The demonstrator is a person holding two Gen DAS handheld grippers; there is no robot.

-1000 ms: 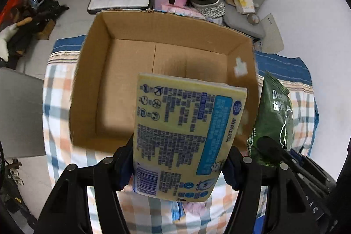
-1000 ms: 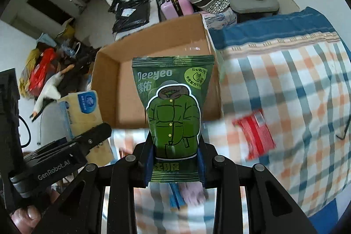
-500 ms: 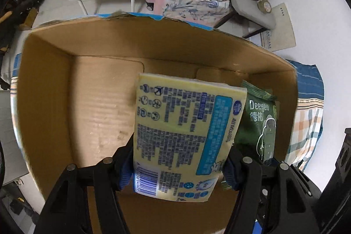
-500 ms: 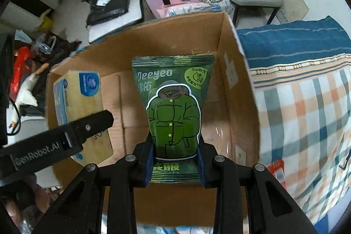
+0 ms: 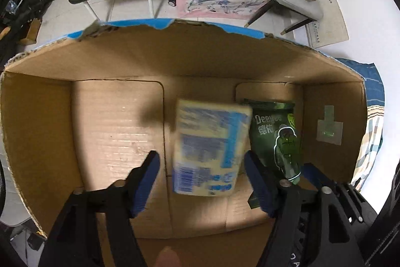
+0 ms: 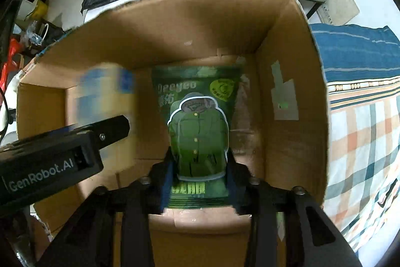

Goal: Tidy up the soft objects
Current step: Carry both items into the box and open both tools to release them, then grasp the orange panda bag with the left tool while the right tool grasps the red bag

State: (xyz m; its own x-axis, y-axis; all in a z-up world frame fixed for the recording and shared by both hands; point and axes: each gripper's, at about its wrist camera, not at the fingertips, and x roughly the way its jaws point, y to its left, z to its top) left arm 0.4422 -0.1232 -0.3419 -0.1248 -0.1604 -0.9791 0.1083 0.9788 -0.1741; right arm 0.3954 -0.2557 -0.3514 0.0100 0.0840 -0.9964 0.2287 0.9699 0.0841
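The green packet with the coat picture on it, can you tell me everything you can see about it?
The green packet is a shiny, soft-looking plastic pouch with a drawing of a padded green coat, pale lettering and a round yellow-green badge. It stands upright, its flat sealed top edge up, inside the cardboard box near the right wall. The right gripper pinches its lower part between blue-padded fingers. A blurred yellow and blue pack is right beside it.

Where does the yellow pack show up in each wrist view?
Left wrist: yellow pack at centre, blurred, between the open jaws of the left gripper, inside the box.
Right wrist: yellow pack at left, blurred, partly behind the left gripper.
Shared landmark: the green pouch, just right of the pack in both.
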